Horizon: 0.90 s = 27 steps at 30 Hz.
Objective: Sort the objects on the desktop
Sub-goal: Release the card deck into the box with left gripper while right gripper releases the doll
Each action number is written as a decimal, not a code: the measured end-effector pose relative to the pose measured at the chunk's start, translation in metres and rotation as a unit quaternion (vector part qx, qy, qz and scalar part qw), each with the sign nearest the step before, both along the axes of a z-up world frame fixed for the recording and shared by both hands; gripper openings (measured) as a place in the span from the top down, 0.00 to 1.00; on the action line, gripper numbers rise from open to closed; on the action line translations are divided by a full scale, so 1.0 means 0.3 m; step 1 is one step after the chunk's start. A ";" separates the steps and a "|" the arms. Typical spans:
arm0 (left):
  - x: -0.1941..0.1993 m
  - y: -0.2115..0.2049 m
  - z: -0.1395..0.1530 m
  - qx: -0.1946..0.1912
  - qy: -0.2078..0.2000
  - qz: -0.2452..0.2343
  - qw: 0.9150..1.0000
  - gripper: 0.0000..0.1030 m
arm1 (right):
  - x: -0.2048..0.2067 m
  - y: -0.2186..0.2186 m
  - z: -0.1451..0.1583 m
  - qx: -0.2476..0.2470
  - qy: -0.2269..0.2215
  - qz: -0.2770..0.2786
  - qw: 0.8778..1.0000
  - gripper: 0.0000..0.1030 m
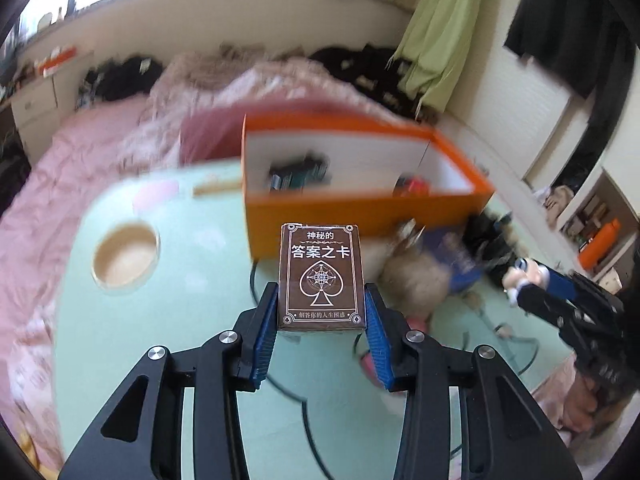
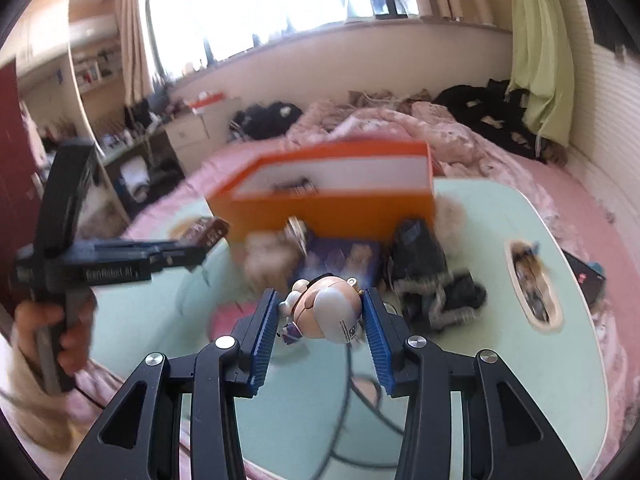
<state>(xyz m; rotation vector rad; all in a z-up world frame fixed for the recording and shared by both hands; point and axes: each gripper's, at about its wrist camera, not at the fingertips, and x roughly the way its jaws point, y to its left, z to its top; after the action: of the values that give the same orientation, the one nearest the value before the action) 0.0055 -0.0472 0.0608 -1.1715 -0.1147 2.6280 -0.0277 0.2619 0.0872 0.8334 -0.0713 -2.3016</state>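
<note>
My left gripper (image 1: 321,300) is shut on a brown card box (image 1: 321,276) with a white spade emblem, held above the pale green table (image 1: 160,320). The blue pads press both long sides of the box. My right gripper (image 2: 320,304) is shut on a small toy figure (image 2: 326,308) with a round beige and white head. In the right wrist view the left gripper (image 2: 200,246) shows at the left with the card box (image 2: 206,232) at its tip. An orange storage box (image 1: 360,176) with a white inside stands behind, holding a few items.
A round wooden cup recess (image 1: 125,258) sits at the table's left, an oval one (image 2: 534,284) at its right. Plush and dark items (image 2: 424,272) are piled before the orange box. A black cable (image 2: 360,412) loops over the table. A pink bed (image 1: 80,152) surrounds it.
</note>
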 end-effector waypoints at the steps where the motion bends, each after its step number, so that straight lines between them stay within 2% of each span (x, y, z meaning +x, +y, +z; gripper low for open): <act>1: -0.010 0.010 0.033 -0.001 0.013 -0.003 1.000 0.59 | -0.025 -0.004 0.036 -0.011 0.005 0.000 1.000 0.60; 4: -0.075 0.046 0.109 0.004 0.036 -0.006 0.999 0.59 | -0.131 -0.046 0.136 -0.019 0.025 -0.017 0.999 0.60; 6: -0.134 0.073 0.137 0.002 0.042 -0.004 0.999 0.59 | -0.202 -0.074 0.157 -0.029 0.016 -0.018 0.999 0.60; 10: -0.251 0.102 0.100 0.011 0.026 0.001 1.000 0.59 | -0.346 -0.151 0.102 -0.020 -0.018 -0.005 1.000 0.59; 12: -0.285 0.110 0.057 0.014 -0.002 0.000 1.000 0.55 | -0.382 -0.161 0.054 -0.013 -0.054 -0.010 0.998 0.59; 13: -0.299 0.115 0.027 0.013 -0.020 0.002 1.000 0.53 | -0.389 -0.154 0.029 -0.025 -0.072 -0.011 0.997 0.59; 14: -0.300 0.116 0.009 0.013 -0.027 0.000 1.000 0.52 | -0.385 -0.148 0.019 -0.033 -0.078 -0.009 0.996 0.59; 15: -0.284 0.117 0.009 0.008 -0.009 0.000 1.000 0.49 | -0.373 -0.141 0.014 -0.039 -0.079 -0.007 0.996 0.59; 18: -0.247 0.106 0.021 0.008 -0.001 0.002 1.000 0.45 | -0.311 -0.117 0.032 -0.036 -0.052 -0.009 0.998 0.57; 20: -0.215 0.086 0.049 0.020 0.000 -0.006 1.000 0.45 | -0.263 -0.100 0.050 -0.031 -0.030 -0.012 0.999 0.51; 21: -0.191 0.078 0.066 0.020 0.007 -0.008 1.000 0.45 | -0.233 -0.092 0.057 -0.028 -0.021 -0.012 0.999 0.45; 22: -0.154 0.067 0.089 0.012 0.017 -0.010 1.000 0.44 | -0.199 -0.083 0.060 -0.022 -0.013 -0.009 1.000 0.42; 24: -0.097 0.057 0.113 -0.007 0.023 -0.016 1.000 0.33 | -0.136 -0.075 0.055 -0.004 -0.005 -0.004 1.000 0.34; 27: 0.002 0.050 0.102 -0.028 0.005 -0.042 0.999 0.27 | -0.042 -0.067 0.020 0.041 -0.002 -0.002 0.999 0.33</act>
<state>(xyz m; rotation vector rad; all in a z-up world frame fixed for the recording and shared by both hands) 0.0061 -0.0321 0.0916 -1.1548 0.0085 2.5787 -0.0403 0.2418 0.0931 0.8809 0.0208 -2.3193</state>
